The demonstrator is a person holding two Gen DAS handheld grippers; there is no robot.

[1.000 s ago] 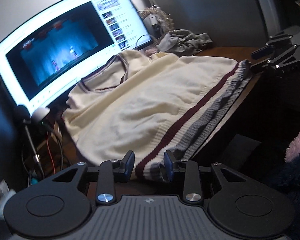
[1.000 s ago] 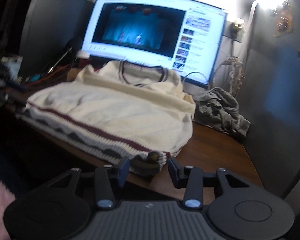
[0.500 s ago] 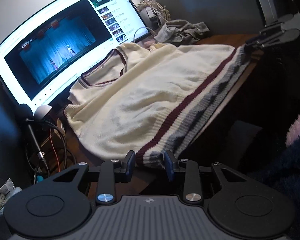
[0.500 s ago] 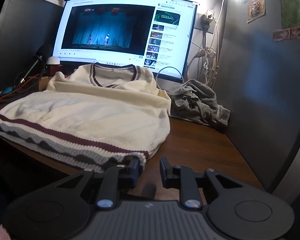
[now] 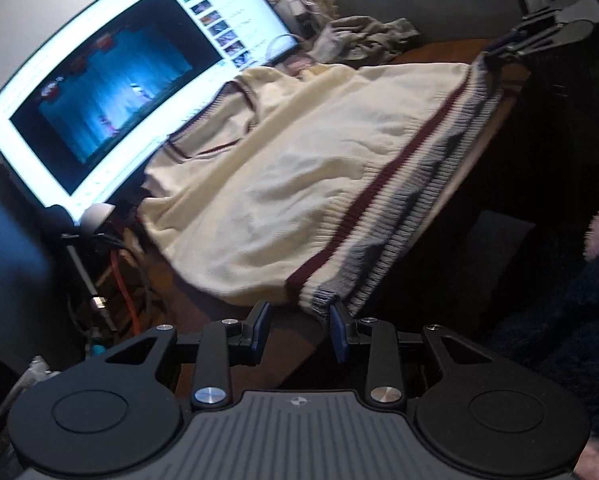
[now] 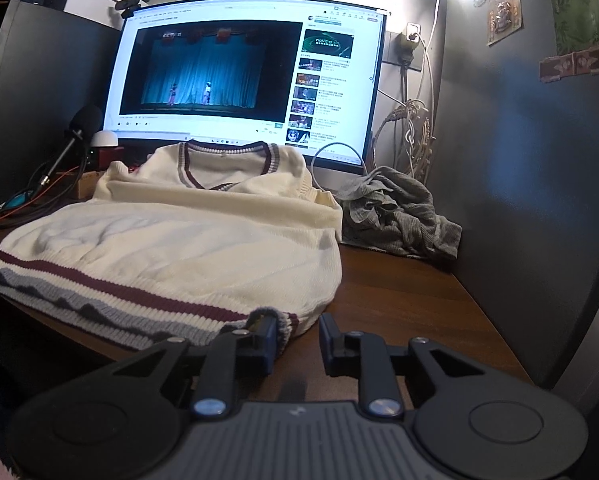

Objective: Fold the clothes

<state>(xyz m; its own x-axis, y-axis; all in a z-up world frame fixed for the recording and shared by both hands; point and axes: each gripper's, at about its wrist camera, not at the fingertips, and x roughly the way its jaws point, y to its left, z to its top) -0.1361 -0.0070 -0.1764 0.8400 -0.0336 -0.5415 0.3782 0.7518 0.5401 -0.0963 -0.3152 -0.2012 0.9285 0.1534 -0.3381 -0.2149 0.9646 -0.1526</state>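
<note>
Now that your right claw [image 6: 299,328] has narrowed on empty air, the sweater [image 6: 179,248] hem only leans on one finger. Your left claw [image 5: 298,314] stays half-open, its tip touching the hem. With the sweater flat on the desk [image 6: 399,292], you need to grip again.

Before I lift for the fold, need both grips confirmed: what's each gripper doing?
Left gripper: open, sweater hem corner at its fingertips.
Right gripper: open, hem against one finger, not pinched.

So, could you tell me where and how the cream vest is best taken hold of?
Take the striped ribbed hem at its two corners, from the front edge of the desk: it hangs over that edge, leaving room beneath; the neckline lies far back.
</note>
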